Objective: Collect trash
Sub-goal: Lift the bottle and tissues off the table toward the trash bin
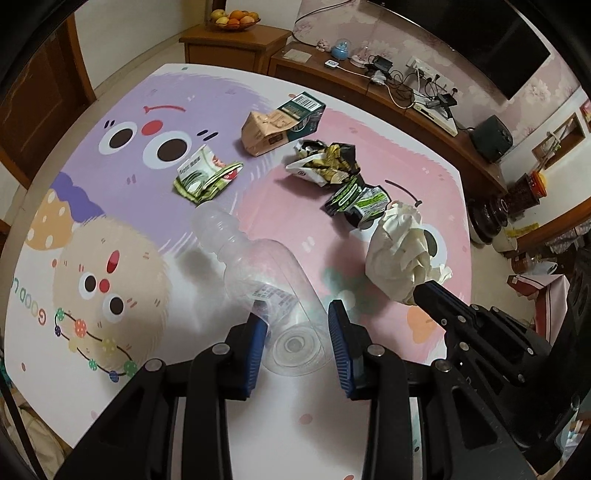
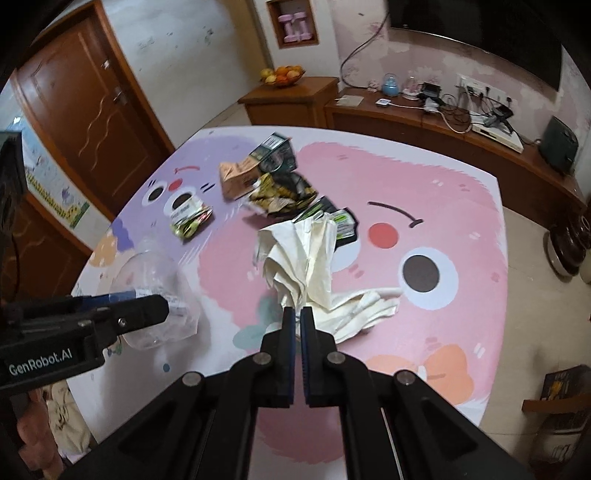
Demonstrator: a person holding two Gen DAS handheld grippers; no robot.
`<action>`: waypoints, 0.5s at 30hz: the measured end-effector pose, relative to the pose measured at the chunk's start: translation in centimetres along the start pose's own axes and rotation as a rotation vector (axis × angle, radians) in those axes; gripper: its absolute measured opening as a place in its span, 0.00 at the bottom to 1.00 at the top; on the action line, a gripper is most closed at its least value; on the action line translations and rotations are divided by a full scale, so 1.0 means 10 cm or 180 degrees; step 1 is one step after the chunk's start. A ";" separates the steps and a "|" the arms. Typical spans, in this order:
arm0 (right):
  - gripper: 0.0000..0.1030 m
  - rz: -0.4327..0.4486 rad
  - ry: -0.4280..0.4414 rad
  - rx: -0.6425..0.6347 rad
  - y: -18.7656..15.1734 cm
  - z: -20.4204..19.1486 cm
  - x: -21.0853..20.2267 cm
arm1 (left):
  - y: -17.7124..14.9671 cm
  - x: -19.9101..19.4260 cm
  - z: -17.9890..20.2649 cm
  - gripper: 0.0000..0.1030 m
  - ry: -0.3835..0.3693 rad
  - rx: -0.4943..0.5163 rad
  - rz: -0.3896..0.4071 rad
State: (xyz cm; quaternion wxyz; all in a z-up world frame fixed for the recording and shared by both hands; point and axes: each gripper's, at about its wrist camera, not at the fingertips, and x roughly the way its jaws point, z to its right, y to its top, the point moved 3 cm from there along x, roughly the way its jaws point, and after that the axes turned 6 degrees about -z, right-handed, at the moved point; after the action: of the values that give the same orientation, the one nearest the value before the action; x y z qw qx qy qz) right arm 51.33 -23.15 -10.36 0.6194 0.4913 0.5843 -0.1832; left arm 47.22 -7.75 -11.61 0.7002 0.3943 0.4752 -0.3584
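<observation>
A clear plastic bottle (image 1: 258, 266) is lifted off the cartoon-printed table (image 1: 122, 110), its base toward the camera, and my left gripper (image 1: 297, 325) is shut on it near the base. To its right, my right gripper (image 1: 424, 291) is shut on a crumpled white tissue (image 1: 399, 251). In the right wrist view the tissue (image 2: 306, 258) hangs up from the closed right gripper (image 2: 298, 314), with the left gripper (image 2: 162, 304) and the bottle (image 2: 155, 273) at the left. On the table lie a green-white wrapper (image 1: 207, 173), a brown carton (image 1: 266, 133), a black-yellow wrapper (image 1: 325, 162) and a black-green wrapper (image 1: 358, 199).
A green box (image 1: 306, 110) lies behind the brown carton. Beyond the table stands a low wooden cabinet (image 1: 369, 88) with cables and chargers, and a fruit bowl (image 1: 234, 18) on a side cabinet. A wooden door (image 2: 92, 110) is at the left. Floor clutter lies right of the table.
</observation>
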 end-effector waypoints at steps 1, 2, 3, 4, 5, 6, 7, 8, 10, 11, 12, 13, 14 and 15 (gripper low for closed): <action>0.05 0.0009 -0.0027 -0.0060 0.00 -0.03 0.00 | -0.01 0.01 -0.01 0.31 0.0001 -0.0010 -0.0006; 0.06 0.0016 -0.0044 -0.0107 0.00 -0.05 0.01 | -0.02 0.01 -0.02 0.31 -0.0001 -0.0024 -0.0012; 0.15 0.0009 -0.0059 -0.0181 0.00 -0.09 0.01 | -0.03 0.02 -0.03 0.31 0.0002 -0.0030 -0.0017; 0.32 -0.0005 -0.0088 -0.0265 -0.01 -0.13 0.03 | -0.03 0.02 -0.03 0.31 0.0009 -0.0031 -0.0020; 0.41 -0.0008 -0.0123 -0.0334 -0.01 -0.17 0.04 | -0.04 0.02 -0.04 0.31 0.0017 -0.0031 -0.0020; 0.54 0.0000 -0.0175 -0.0426 -0.02 -0.21 0.04 | -0.04 0.02 -0.04 0.31 0.0023 -0.0028 -0.0019; 0.55 0.0016 -0.0212 -0.0493 -0.02 -0.24 0.05 | -0.05 0.02 -0.04 0.31 0.0036 -0.0022 -0.0018; 0.55 0.0040 -0.0258 -0.0576 -0.02 -0.27 0.06 | -0.05 0.02 -0.05 0.31 0.0050 -0.0018 -0.0018; 0.56 0.0041 -0.0326 -0.0714 -0.03 -0.32 0.10 | -0.06 0.02 -0.06 0.31 0.0068 -0.0027 -0.0020; 0.57 0.0030 -0.0364 -0.0769 -0.03 -0.35 0.15 | -0.07 0.02 -0.08 0.31 0.0077 -0.0036 -0.0021; 0.57 0.0016 -0.0399 -0.0803 -0.03 -0.36 0.19 | -0.07 0.02 -0.09 0.31 0.0084 -0.0043 -0.0025; 0.57 -0.0007 -0.0417 -0.0828 -0.03 -0.37 0.24 | -0.07 0.03 -0.10 0.31 0.0092 -0.0053 -0.0029; 0.58 -0.0024 -0.0422 -0.0840 -0.03 -0.38 0.27 | -0.07 0.03 -0.11 0.31 0.0102 -0.0060 -0.0037; 0.58 -0.0042 -0.0440 -0.0857 -0.03 -0.39 0.32 | -0.07 0.04 -0.13 0.31 0.0113 -0.0067 -0.0042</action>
State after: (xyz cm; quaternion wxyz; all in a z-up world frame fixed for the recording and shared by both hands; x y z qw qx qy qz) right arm 49.77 -18.96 -12.71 0.7172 0.3860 0.5628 -0.1407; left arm 46.20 -7.00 -12.43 0.6934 0.3900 0.4939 -0.3510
